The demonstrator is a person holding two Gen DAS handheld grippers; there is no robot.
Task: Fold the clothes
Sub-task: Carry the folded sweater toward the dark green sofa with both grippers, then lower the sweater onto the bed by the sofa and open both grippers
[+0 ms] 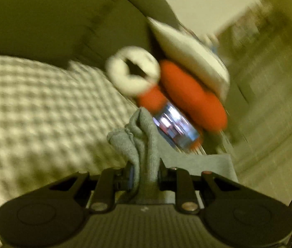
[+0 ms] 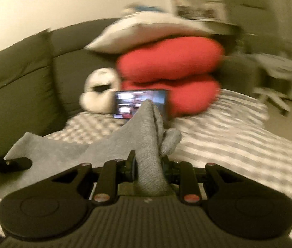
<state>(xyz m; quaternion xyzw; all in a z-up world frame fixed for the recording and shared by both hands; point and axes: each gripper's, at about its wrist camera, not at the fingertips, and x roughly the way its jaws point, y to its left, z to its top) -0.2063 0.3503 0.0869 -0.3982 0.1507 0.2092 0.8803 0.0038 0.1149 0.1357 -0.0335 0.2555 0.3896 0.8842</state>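
Note:
A grey knit garment (image 1: 146, 144) is pinched in my left gripper (image 1: 146, 171), which is shut on a bunched edge of it. The same grey garment (image 2: 146, 136) is pinched in my right gripper (image 2: 149, 165), also shut on a bunched edge. The cloth stretches from the right gripper toward the left, where a part of the left gripper (image 2: 11, 163) shows. Both grippers hold the garment above a grey and white checked blanket (image 1: 32, 107). Both views are blurred by motion.
Two red cushions (image 2: 170, 62) and a white pillow (image 2: 146, 33) are stacked on a dark sofa (image 2: 22, 72). A phone with a lit screen (image 2: 133, 103) and a white plush toy (image 2: 100, 91) stand in front of them. A chair base (image 2: 274, 97) is at the right.

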